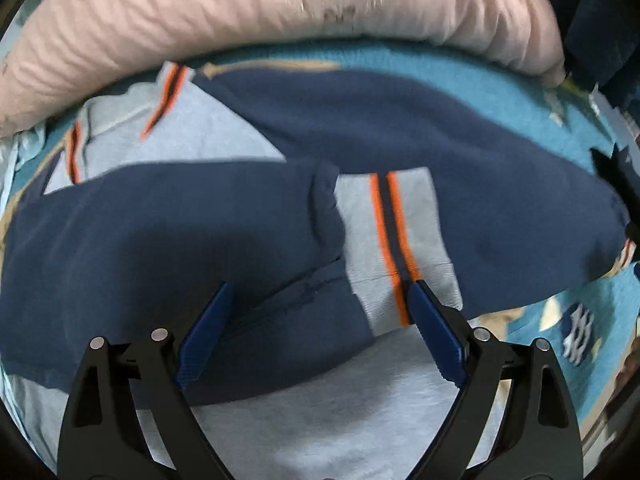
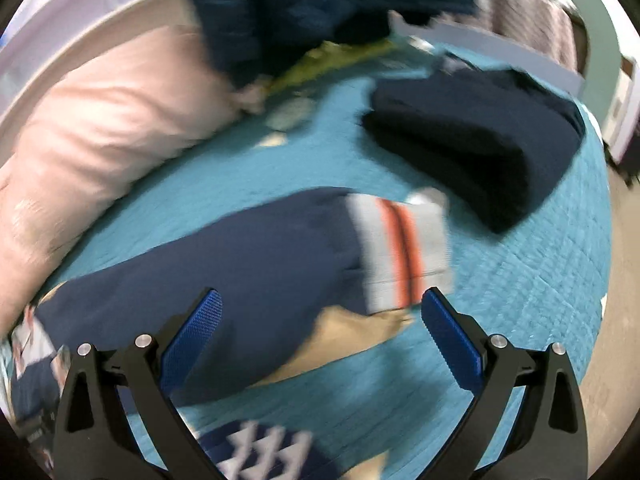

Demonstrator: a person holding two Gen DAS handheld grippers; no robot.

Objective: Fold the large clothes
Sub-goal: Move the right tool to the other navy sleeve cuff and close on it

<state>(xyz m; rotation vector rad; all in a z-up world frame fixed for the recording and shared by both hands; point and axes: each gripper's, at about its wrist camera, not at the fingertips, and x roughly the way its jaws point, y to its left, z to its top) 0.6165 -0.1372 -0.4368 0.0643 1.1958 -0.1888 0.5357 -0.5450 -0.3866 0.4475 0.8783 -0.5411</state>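
A navy and grey sweatshirt [image 1: 248, 236] with orange stripes lies spread on the teal bedspread [image 1: 400, 64]. Its sleeves are laid across the body, and one grey cuff [image 1: 396, 240] with orange stripes shows just ahead of my left gripper [image 1: 320, 288]. That gripper hangs over the garment, pointing steeply down, open, with cloth below it but nothing pinched. In the right wrist view a navy sleeve [image 2: 240, 264] ends in a grey striped cuff [image 2: 404, 252]. My right gripper [image 2: 320, 294] stands open above the sleeve's near edge, holding nothing. This view is blurred.
A pink pillow [image 1: 280, 12] [image 2: 100, 128] runs along the far side of the bed. A folded dark navy garment [image 2: 480, 148] lies at the right on the bedspread [image 2: 520, 280]. A dark blue quilted jacket [image 2: 312, 8] is heaped behind it. Bare floor [image 2: 616, 320] lies past the bed's right edge.
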